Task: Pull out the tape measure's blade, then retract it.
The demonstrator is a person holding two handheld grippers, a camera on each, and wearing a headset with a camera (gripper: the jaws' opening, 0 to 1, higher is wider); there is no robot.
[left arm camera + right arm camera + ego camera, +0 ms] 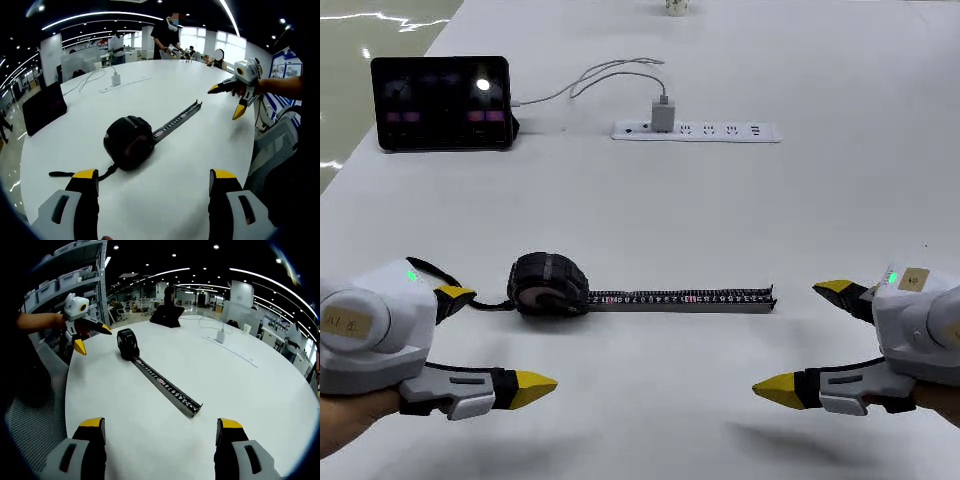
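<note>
**Blade drawn out on table, both claws wide and empty**

Head view: The tape measure (548, 284) is seen lying on the white table (720, 200), left of centre. Its blade (685, 298) is drawn out of the case to the right and lies flat, its hook end near the right gripper (787, 337) but apart from it. The left gripper (502, 338) is held at the lower left, beside the case, with its jaws spread wide and nothing between them. The right gripper's jaws are likewise spread wide and empty. A black strap (485, 302) runs from the case toward the left gripper. Bare tabletop is seen all round the blade. At the upper left a tablet (442, 102) stands near the table's edge. A power strip (720, 131) with a charger (663, 113) lies at upper centre.

Left gripper view: The tape measure (129, 142) is seen just ahead of the wide jaws, untouched. The blade (177, 119) points to the upper right toward the right gripper (223, 104). The table's edge curves down both sides of the frame.

Right gripper view: The blade's hook end (195, 410) lies just ahead of the wide jaws, untouched. The case (127, 343) is seen at the far end, near the left gripper (95, 342). The table's edge curves down the left; open tabletop lies to the right.
</note>
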